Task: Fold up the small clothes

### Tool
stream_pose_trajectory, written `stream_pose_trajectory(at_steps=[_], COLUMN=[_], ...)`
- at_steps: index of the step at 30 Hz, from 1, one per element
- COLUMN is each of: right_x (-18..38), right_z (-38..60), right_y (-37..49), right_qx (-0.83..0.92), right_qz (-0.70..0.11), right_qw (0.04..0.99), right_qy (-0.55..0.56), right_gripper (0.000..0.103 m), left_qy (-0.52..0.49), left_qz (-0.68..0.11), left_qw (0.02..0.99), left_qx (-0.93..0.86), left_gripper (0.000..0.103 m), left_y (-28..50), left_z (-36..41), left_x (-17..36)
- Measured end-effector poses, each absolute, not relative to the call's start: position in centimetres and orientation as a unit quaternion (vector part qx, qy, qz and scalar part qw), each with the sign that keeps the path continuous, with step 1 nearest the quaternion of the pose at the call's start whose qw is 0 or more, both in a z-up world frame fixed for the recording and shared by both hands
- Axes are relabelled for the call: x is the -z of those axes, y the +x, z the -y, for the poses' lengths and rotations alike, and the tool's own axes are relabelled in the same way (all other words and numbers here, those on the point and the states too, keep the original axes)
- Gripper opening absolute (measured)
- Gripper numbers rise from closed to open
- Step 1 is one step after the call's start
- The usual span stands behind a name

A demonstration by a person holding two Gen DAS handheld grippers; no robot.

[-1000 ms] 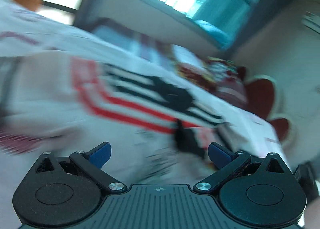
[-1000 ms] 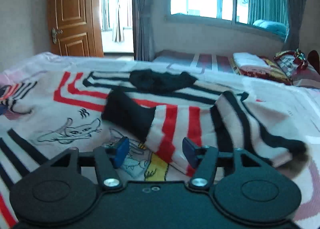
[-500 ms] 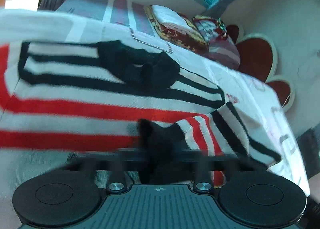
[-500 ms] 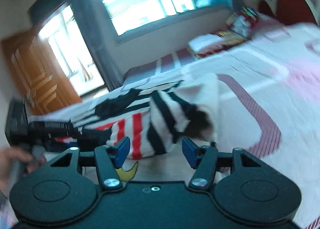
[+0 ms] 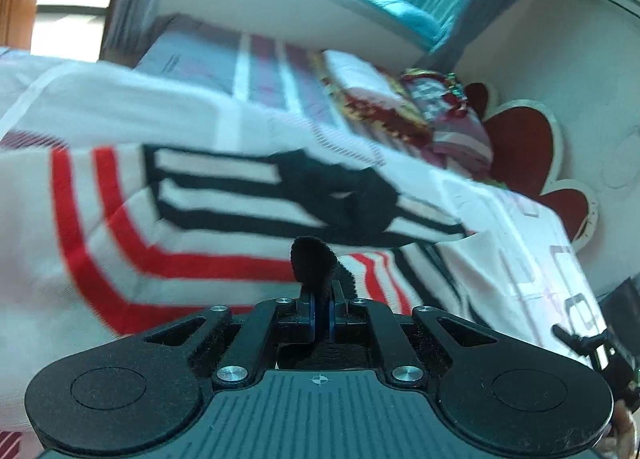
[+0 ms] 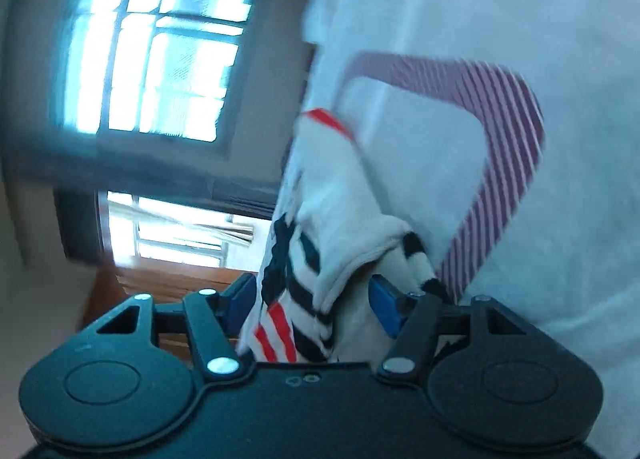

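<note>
Pinching the black cuff [image 5: 312, 259] of the striped top [image 5: 224, 195], the left gripper [image 5: 322, 311] has its jaws together on that fold of knit, which pokes up just above the pads. The top lies spread on the bed [image 5: 532, 259], collar toward the pillows, one sleeve crossing the body near the jaws.

In the right wrist view the room is turned on its side. The right gripper [image 6: 312, 299] has its jaws apart, with a bunch of striped cloth [image 6: 316, 279] lying between the blue pads; whether the pads press on it I cannot tell, as there looks to be slack on both sides.

To do this step well, the right jaws should close on a thin edge, not the whole bunch, so the layers do not slip out. Both grips then want to travel together, level and taut, so the sleeve lands flat across the body. Lifting only a little off the bed should keep the rest of the top from dragging and wrinkling the sheet.
</note>
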State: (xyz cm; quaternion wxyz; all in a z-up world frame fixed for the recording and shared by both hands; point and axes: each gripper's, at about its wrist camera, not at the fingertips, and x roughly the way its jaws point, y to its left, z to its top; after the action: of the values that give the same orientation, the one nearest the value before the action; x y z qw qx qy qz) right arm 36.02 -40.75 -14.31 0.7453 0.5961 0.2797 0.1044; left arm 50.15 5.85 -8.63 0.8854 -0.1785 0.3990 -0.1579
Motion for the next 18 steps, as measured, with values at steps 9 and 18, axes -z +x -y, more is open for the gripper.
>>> stream_pose_trajectory(at_steps=[9, 18], right_x=[14.7, 11.0], right_z=[40.5, 38.3], right_y=[38.6, 37.7], right_qx=[-0.071, -0.045], right_qz=[-0.278, -0.276], right_qw=[0.75, 0.858], right_qy=[0.596, 0.431], right_gripper=[0.027, 0.009], left_qy=[-0.182, -0.158], left_qz=[-0.415, -0.431], left_qw=[0.879, 0.88], left_qx=[0.146, 0.126], left_gripper=[0.006, 0.006], left_y=[49.7, 50.2], left_z=[-6.0, -5.9], left_x=[10.9, 12.2])
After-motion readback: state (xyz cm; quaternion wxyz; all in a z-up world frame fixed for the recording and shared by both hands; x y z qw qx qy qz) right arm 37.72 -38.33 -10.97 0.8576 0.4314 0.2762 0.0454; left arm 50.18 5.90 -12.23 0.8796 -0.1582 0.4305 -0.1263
